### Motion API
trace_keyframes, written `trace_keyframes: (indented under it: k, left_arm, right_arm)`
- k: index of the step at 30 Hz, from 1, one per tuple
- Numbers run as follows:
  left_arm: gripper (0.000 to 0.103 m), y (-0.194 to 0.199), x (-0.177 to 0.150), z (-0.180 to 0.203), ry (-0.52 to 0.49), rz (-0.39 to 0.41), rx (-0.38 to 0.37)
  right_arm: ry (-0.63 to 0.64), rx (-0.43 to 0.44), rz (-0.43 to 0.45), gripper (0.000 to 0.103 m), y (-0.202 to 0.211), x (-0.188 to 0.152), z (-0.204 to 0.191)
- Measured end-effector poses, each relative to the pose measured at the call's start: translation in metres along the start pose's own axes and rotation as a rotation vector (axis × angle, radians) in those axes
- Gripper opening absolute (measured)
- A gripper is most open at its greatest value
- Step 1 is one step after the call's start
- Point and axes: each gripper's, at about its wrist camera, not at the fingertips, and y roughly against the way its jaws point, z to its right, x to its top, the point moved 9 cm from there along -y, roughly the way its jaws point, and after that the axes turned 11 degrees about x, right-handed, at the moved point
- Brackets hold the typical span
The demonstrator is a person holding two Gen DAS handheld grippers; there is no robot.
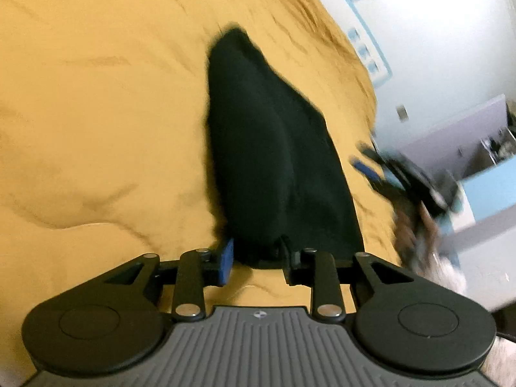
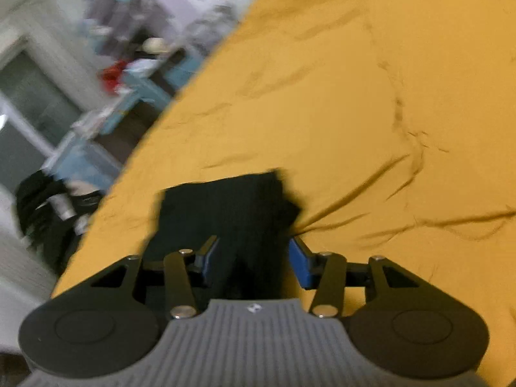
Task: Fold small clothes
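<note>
A small black garment (image 1: 267, 148) lies on a mustard-yellow bedspread (image 1: 96, 113). In the left wrist view it stretches away from my left gripper (image 1: 258, 258), whose blue-padded jaws stand apart with the garment's near end between them. In the right wrist view the same black garment (image 2: 225, 206) lies between and in front of my right gripper (image 2: 251, 258); its jaws are also apart, with cloth in the gap. Both views are motion-blurred. My right gripper also shows in the left wrist view (image 1: 387, 167), blurred, beside the garment.
The bedspread (image 2: 371, 113) is wrinkled. Its edge runs diagonally in both views. Beyond it are a white wall (image 1: 435, 48), blue-and-white furniture (image 1: 483, 193), and cluttered shelves (image 2: 129, 58).
</note>
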Motion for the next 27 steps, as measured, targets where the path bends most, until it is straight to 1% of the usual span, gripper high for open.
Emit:
trace_keyframes:
  k: [2, 3, 4, 6, 8, 10, 11, 13, 15, 16, 17, 19, 22, 24, 27]
  left_arm:
    - [0.033, 0.016, 0.006, 0.004, -0.001, 0.056, 0.006]
    - [0.033, 0.021, 0.01, 0.012, -0.012, 0.078, -0.005]
    - [0.033, 0.023, 0.012, 0.023, -0.03, 0.094, -0.029]
    - [0.033, 0.023, 0.016, 0.041, -0.05, 0.11, -0.073]
    - [0.038, 0.016, 0.02, 0.058, -0.079, 0.119, -0.115]
    - [0.038, 0.002, 0.023, 0.063, -0.098, 0.117, -0.103]
    - [0.038, -0.007, 0.025, 0.064, -0.107, 0.114, -0.082]
    - [0.038, -0.022, 0.018, 0.059, -0.109, 0.097, -0.028]
    - [0.037, -0.037, 0.011, 0.048, -0.111, 0.082, 0.034]
    - [0.035, -0.042, 0.007, 0.041, -0.117, 0.08, 0.056]
    - [0.031, -0.043, 0.003, 0.035, -0.113, 0.073, 0.058]
    - [0.027, -0.045, -0.002, 0.027, -0.082, 0.058, 0.044]
    - [0.022, -0.045, -0.003, 0.019, -0.06, 0.059, 0.027]
    - [0.02, -0.043, -0.003, 0.014, -0.047, 0.061, 0.02]
    - [0.02, -0.038, -0.006, 0.014, -0.056, 0.065, 0.025]
  right_arm:
    - [0.036, 0.058, -0.001, 0.045, 0.017, -0.019, -0.03]
    - [0.067, 0.08, -0.003, 0.045, 0.023, -0.032, -0.046]
    - [0.089, 0.088, -0.012, 0.045, 0.02, -0.041, -0.06]
    - [0.133, 0.089, -0.031, 0.045, 0.017, -0.061, -0.08]
    - [0.158, 0.066, -0.046, 0.045, 0.009, -0.078, -0.089]
    - [0.177, 0.011, -0.06, 0.044, 0.004, -0.091, -0.088]
    - [0.193, -0.026, -0.068, 0.044, 0.001, -0.097, -0.084]
    - [0.205, -0.096, -0.093, 0.044, -0.001, -0.11, -0.071]
    - [0.191, -0.144, -0.127, 0.044, 0.003, -0.125, -0.052]
    - [0.179, -0.154, -0.136, 0.043, 0.006, -0.131, -0.044]
    - [0.177, -0.156, -0.139, 0.043, 0.008, -0.136, -0.038]
    - [0.206, -0.144, -0.128, 0.043, 0.02, -0.146, -0.026]
    - [0.244, -0.141, -0.123, 0.043, 0.02, -0.155, -0.022]
    - [0.247, -0.143, -0.122, 0.043, 0.019, -0.157, -0.021]
    - [0.223, -0.14, -0.137, 0.045, 0.018, -0.154, -0.022]
